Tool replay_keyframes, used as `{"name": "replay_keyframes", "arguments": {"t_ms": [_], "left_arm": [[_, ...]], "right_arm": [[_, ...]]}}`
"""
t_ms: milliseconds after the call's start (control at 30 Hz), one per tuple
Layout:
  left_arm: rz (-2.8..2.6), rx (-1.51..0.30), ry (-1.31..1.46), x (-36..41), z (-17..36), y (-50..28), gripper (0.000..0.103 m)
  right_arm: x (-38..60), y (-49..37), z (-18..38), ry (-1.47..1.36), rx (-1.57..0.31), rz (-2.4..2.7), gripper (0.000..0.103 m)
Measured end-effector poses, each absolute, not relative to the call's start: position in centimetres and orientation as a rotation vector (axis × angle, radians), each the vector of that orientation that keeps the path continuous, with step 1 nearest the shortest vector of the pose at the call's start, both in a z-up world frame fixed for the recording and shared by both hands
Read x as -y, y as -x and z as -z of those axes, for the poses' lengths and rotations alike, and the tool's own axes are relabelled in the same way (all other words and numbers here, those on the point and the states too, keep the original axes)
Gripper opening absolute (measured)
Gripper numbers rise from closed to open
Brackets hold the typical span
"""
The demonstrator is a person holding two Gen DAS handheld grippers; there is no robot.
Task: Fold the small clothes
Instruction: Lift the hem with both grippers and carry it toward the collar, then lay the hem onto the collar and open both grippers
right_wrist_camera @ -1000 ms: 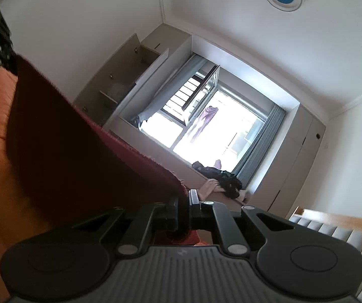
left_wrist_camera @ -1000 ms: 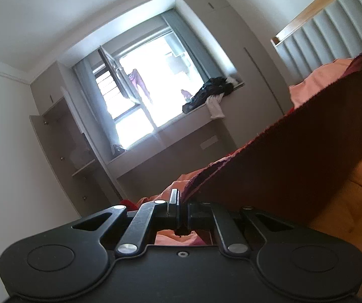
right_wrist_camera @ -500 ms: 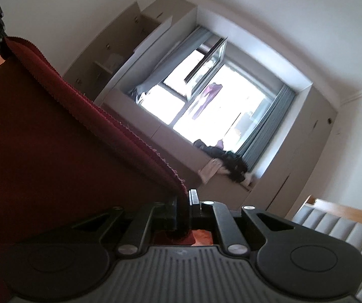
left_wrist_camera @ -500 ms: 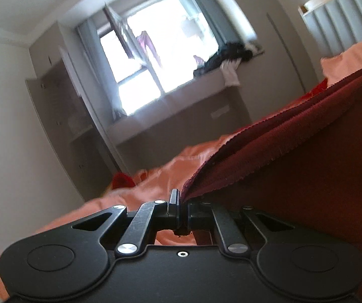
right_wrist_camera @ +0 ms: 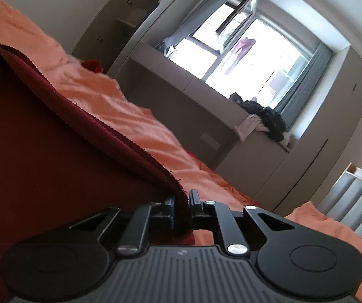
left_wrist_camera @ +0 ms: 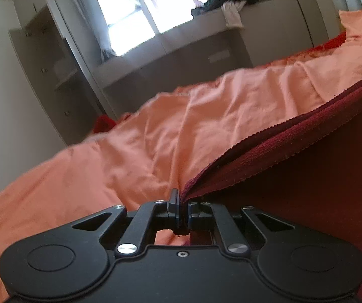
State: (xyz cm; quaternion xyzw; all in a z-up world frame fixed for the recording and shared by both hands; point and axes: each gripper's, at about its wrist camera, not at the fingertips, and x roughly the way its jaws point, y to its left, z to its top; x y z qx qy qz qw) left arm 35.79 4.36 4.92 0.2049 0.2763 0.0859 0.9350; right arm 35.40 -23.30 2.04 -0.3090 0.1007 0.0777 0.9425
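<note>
Above the bed [left_wrist_camera: 135,151], with its rumpled orange sheet, the dark red cloth [left_wrist_camera: 294,176] hangs stretched between both grippers. The left gripper [left_wrist_camera: 181,209] is clenched on one corner of it. The right gripper [right_wrist_camera: 182,207] has the other corner between its pads, and its jaws have just been opening a little. A pile of dark clothes [right_wrist_camera: 269,120] lies on the window ledge beyond the bed.

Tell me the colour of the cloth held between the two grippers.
Dark red, almost maroon, cloth with a serrated edge; clearest in the left wrist view.
</note>
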Motion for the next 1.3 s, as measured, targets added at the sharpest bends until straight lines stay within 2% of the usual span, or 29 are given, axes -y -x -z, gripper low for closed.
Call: {"name": "replay_keyframes", "arguments": {"t_ms": [33,100,200,233,300,400,433,500,600,767,1000,1200,1300], "left_arm": [[-0.17,-0.585,-0.41,-4.6,-4.5,-36.0,0.007],[-0.153,-0.63,-0.385,-4.9,-3.9,-36.6,0.014],[-0.137,-0.675,-0.329,-5.7,-3.4,-36.7,0.026],[-0.14,-0.682,-0.311,-6.0,-3.4,-36.8,0.027],[-0.142,-0.694,-0.275,-6.7,-3.4,-36.8,0.034],[-0.155,-0.704,-0.232,-7.8,-3.1,-36.5,0.045],[-0.162,-0.708,-0.229,-8.0,-2.9,-36.4,0.045],[-0.174,-0.721,-0.226,-8.4,-2.4,-36.2,0.05],[-0.18,-0.732,-0.22,-8.6,-2.1,-36.2,0.051],[-0.178,-0.684,-0.25,-8.1,-2.6,-35.7,0.054],[-0.156,-0.582,-0.189,-8.4,-4.9,-34.1,0.082],[-0.108,-0.509,-0.018,-9.2,-7.3,-31.6,0.102],[-0.076,-0.463,0.078,-9.6,-8.4,-29.7,0.102]], "right_arm": [[23.2,-36.0,-1.7,0.632,-0.214,-0.16,0.015],[23.1,-36.9,-1.1,0.625,-0.241,-0.163,0.026],[23.3,-37.6,-0.6,0.608,-0.272,-0.171,0.035],[23.5,-37.8,-0.6,0.597,-0.279,-0.17,0.038],[24.1,-38.1,-0.7,0.574,-0.285,-0.159,0.055],[24.6,-37.9,-1.0,0.531,-0.29,-0.139,0.072],[24.9,-38.0,-1.1,0.517,-0.295,-0.131,0.074],[25.6,-38.1,-1.2,0.492,-0.304,-0.106,0.088],[26.6,-38.5,-1.2,0.453,-0.32,-0.05,0.099],[29.1,-38.4,-1.4,0.362,-0.339,-0.05,0.103],[33.6,-36.8,-2.6,0.24,-0.334,-0.021,0.103],[36.1,-34.5,-4.1,0.126,-0.298,0.003,0.103],[36.5,-33.2,-4.8,0.067,-0.278,0.007,0.103]]}}
